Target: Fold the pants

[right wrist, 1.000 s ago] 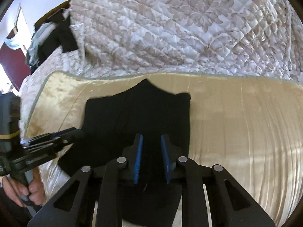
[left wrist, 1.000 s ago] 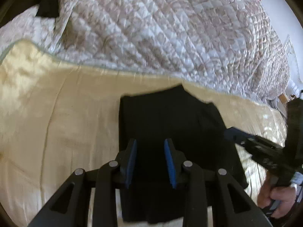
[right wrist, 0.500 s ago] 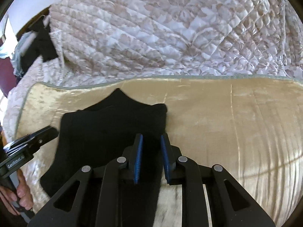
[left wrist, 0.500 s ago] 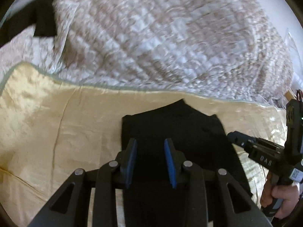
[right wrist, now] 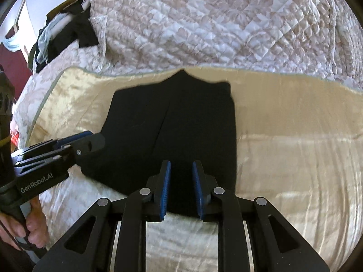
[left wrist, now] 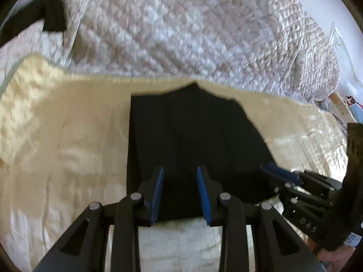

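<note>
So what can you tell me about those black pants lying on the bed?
The black pants are plain, matte, soft-looking fabric, already folded into a compact, roughly rectangular stack with a small peak at the far edge. A faint seam or fold line runs lengthwise. They lie flat on the cream satin bedspread, near its front edge. The right gripper and left gripper hover open over the near edge; neither visibly grips the cloth.
</note>
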Motion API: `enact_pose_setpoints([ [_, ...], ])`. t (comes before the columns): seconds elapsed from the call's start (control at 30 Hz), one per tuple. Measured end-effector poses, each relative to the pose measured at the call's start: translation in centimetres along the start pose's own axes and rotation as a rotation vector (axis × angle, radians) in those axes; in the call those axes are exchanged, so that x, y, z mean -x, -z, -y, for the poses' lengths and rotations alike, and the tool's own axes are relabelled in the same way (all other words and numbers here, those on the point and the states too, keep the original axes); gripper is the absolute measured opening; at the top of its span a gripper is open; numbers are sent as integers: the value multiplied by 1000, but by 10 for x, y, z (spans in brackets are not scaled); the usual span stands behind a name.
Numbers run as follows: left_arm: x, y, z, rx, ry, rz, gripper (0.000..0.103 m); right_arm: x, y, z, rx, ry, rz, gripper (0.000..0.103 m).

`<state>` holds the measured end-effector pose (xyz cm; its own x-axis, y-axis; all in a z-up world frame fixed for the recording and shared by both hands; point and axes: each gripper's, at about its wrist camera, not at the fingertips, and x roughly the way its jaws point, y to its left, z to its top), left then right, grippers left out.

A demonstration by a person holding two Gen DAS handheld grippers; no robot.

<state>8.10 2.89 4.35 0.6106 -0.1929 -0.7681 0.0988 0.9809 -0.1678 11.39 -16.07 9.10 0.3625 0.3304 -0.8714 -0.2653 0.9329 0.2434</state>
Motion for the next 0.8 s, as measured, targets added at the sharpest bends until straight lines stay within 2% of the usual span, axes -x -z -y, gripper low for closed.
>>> enact_pose_setpoints([
  [0.13, 1, 10, 4, -34, -21, 19, 32, -3, 5, -2, 6, 4, 3, 24],
  [0.3, -6, 9, -2, -5, -13, 18, 32, -5, 9, -1, 33, 1, 24, 24],
  [0.43, -6, 9, -2, -21, -29, 25, 32, -2, 5, -1, 36, -1, -2, 25],
  [0.67, 20, 19, 5, -11, -64, 38, 33, 28, 15, -6, 35, 3, -13, 25],
  [0.8, 34, 32, 9, 8, -63, 19, 33, 42, 24, -9, 17, -18, -39, 26],
])
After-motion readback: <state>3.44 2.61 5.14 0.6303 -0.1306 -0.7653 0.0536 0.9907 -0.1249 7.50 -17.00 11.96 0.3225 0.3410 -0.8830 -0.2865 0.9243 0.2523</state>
